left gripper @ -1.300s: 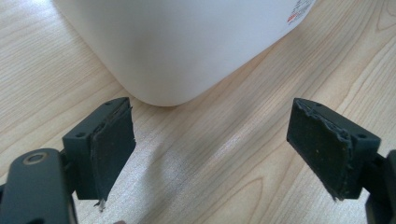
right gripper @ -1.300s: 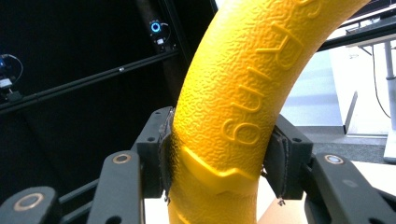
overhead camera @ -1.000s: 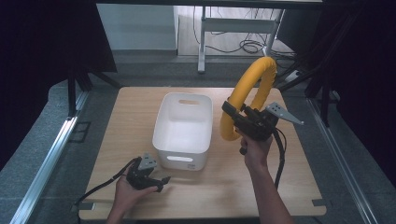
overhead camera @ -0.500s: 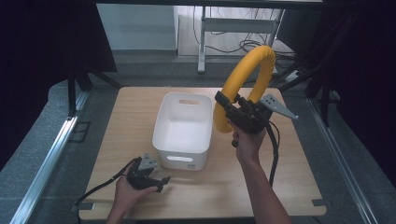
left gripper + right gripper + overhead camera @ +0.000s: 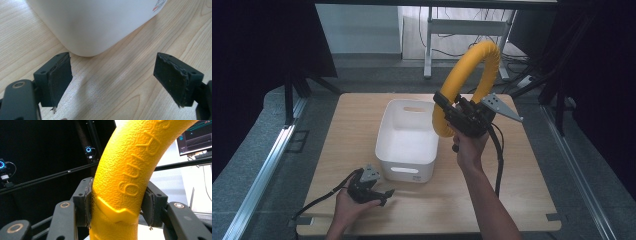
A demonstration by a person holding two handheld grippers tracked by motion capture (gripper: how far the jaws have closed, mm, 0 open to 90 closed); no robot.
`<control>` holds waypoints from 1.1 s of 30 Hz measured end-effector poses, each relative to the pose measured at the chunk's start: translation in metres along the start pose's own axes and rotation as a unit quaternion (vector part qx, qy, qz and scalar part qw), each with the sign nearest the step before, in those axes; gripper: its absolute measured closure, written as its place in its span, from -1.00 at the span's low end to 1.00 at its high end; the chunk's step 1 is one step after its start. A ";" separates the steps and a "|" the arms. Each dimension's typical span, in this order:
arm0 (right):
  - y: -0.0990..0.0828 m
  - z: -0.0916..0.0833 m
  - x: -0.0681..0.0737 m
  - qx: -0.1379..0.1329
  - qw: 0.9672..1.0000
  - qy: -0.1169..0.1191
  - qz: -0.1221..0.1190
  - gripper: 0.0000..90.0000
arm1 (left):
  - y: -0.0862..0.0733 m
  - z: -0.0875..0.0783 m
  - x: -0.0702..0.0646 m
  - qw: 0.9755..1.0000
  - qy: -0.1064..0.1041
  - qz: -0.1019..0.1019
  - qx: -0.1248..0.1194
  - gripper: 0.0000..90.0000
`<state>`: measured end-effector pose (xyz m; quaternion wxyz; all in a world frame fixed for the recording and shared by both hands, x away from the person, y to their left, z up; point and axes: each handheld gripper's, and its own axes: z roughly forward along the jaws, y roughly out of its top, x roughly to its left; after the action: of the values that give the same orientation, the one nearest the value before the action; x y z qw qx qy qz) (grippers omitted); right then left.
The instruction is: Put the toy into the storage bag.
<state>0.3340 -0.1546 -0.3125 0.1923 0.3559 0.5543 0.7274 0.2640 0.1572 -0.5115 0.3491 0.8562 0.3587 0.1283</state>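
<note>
The right gripper point(image 5: 447, 111) is clamped on the yellow ring point(image 5: 469, 80) and holds it upright in the air, above the right rim of the white bin point(image 5: 408, 150). The picking up looks done; lowering the ring into the bin remains. The left gripper point(image 5: 382, 194) rests with jaws apart, empty, just before the bin.

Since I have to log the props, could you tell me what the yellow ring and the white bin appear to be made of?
The yellow ring looks like soft foam or rubber: matte, pebbled skin with raised lettering, dented slightly where the right gripper pinches it. The white bin seems smooth, semi-gloss moulded plastic, with rounded corners and handle slots.
</note>
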 end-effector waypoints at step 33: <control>-0.004 0.043 0.038 0.005 0.999 0.034 -0.010 0.08 | 0.000 0.000 0.000 1.000 -0.004 -0.003 -0.001 -0.66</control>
<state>0.3392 -0.0991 -0.2993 0.1790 0.3264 0.5679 0.7341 0.2638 0.1568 -0.5117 0.3515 0.8554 0.3596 0.1243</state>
